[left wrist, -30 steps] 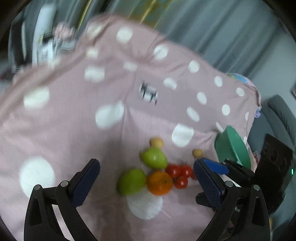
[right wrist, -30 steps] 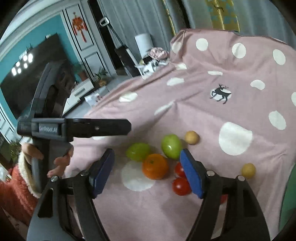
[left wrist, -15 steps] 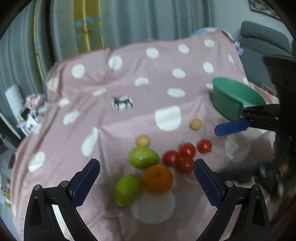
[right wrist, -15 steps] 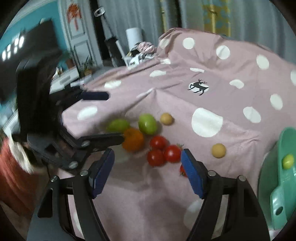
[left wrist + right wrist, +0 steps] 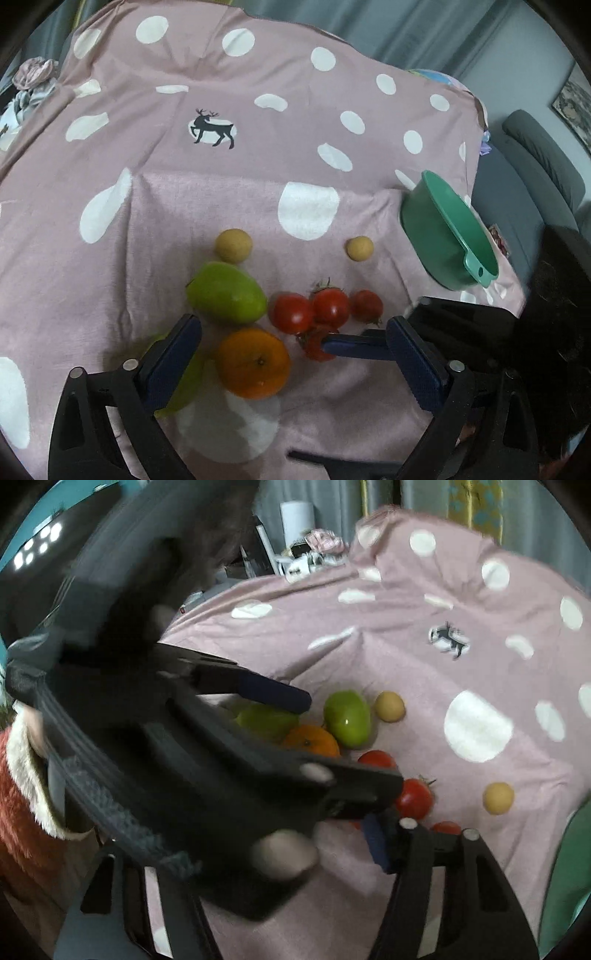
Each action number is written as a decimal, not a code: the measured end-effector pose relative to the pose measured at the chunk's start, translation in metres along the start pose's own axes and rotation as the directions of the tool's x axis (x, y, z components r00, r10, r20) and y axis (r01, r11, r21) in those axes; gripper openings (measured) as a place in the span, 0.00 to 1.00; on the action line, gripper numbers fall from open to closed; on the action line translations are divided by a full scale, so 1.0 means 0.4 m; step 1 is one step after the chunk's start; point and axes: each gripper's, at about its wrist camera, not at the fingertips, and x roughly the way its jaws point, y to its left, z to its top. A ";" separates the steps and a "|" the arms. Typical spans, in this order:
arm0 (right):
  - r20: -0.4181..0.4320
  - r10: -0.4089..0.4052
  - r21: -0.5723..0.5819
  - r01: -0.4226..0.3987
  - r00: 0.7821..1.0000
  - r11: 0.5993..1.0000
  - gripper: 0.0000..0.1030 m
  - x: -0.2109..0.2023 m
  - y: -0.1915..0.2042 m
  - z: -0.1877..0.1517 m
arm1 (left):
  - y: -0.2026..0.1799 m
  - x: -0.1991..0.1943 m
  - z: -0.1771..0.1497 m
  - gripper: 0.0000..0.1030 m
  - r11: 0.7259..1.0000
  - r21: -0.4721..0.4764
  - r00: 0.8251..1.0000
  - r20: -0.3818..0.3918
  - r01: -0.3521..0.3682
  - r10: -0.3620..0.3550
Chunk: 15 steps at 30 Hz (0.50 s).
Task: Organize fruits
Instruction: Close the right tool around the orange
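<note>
Pink dotted cloth [image 5: 221,199] carries the fruit: left hand-held gripper [image 5: 291,354], jaws closing, straddles the orange [image 5: 253,363] untouched, while the right hand-held gripper [image 5: 332,345] narrows around a tomato [image 5: 314,345], likely bowl-bound [image 5: 448,236].

In the right wrist view the blurred left gripper [image 5: 207,760] filled the left and centre, covering the right gripper's [image 5: 280,849] left finger, so whether anything sat between its closing jaws could not be told. It also hid part of the orange [image 5: 314,740], the second green fruit [image 5: 266,718] and a tomato [image 5: 413,797], while the green bowl [image 5: 569,878] was cut by the right edge. In the left wrist view a blue pad [image 5: 351,347] crossed one tomato [image 5: 314,345], and the left finger [image 5: 170,365] covered much of a green fruit [image 5: 184,387].
</note>
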 end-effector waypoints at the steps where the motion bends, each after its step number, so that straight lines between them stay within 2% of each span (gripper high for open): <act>1: -0.016 0.004 0.022 -0.003 1.000 1.000 0.54 0.011 -0.009 0.006 | 0.002 -0.002 0.001 0.78 1.000 0.007 1.000 -0.012 -0.019 0.020; 3: -0.034 0.011 0.051 -0.010 0.999 0.999 0.49 0.024 -0.017 0.011 | 0.005 0.000 0.000 0.63 0.997 0.044 0.997 -0.031 -0.064 0.065; 4: -0.030 0.036 0.055 -0.034 0.999 0.998 0.49 0.022 -0.019 0.010 | 0.006 -0.001 -0.002 0.59 0.994 0.075 0.996 -0.035 -0.079 0.082; 6: -0.034 0.047 0.033 -0.046 0.998 0.998 0.49 0.017 -0.013 0.007 | 0.000 -0.005 -0.004 0.59 0.984 0.145 0.992 -0.049 -0.107 0.115; 9: -0.053 0.002 -0.067 -0.006 0.999 0.998 0.49 0.003 0.009 0.000 | -0.025 -0.012 -0.003 0.59 0.959 0.274 0.990 -0.102 -0.070 0.101; 10: -0.055 -0.018 -0.106 0.012 0.998 0.994 0.49 -0.004 0.015 -0.005 | -0.034 -0.014 -0.002 0.59 0.943 0.324 0.987 -0.107 -0.081 0.121; 12: -0.061 -0.018 -0.142 0.009 0.998 0.990 0.50 -0.014 0.008 -0.004 | -0.062 -0.010 -0.006 0.59 0.876 0.467 0.974 -0.111 -0.124 0.197; 13: -0.063 -0.005 -0.157 -0.005 0.998 0.988 0.51 -0.016 0.001 0.003 | -0.068 -0.006 -0.007 0.59 0.855 0.505 0.971 -0.120 -0.120 0.207; 15: -0.086 0.025 -0.172 -0.039 0.996 0.984 0.61 -0.008 -0.016 0.019 | -0.073 0.008 -0.015 0.59 0.815 0.573 0.964 -0.156 -0.087 0.213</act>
